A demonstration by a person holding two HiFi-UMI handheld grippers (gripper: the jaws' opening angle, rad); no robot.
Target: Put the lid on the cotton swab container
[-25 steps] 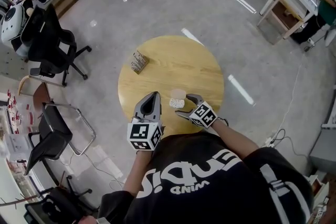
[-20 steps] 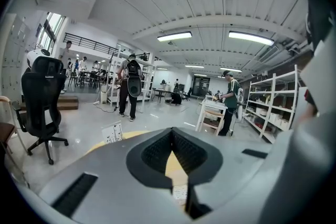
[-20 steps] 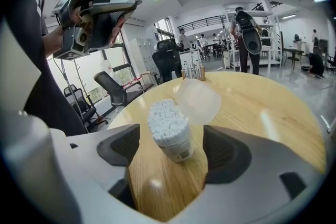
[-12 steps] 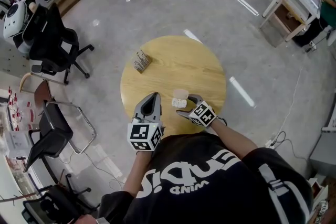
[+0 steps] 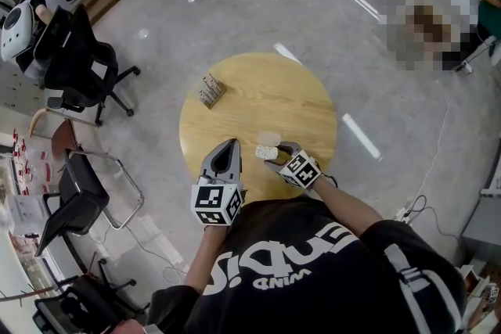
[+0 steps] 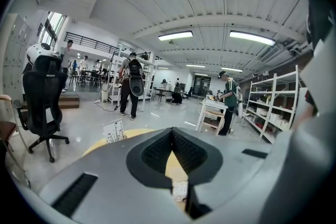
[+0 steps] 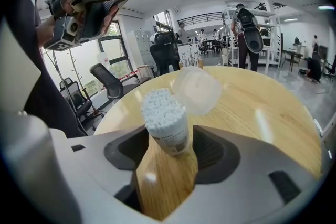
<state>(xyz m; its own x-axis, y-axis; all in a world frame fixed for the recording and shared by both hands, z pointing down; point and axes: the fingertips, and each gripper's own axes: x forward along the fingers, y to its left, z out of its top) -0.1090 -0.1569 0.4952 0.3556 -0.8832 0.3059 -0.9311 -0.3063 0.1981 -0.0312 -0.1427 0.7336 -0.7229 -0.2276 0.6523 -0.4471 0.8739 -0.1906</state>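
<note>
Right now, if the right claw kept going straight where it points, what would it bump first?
The cotton swab container. It stands upright between the jaws of the right claw, which have just been closing around it. The clear lid lies on the table, probably just behind it.

— Anything legible?
— Large white lettering on the near black shirt (image 5: 290,258), upside down, not made out.
— And the label (image 7: 172,139) on the cotton swab container (image 7: 163,110)?
— Print too small to read.
</note>
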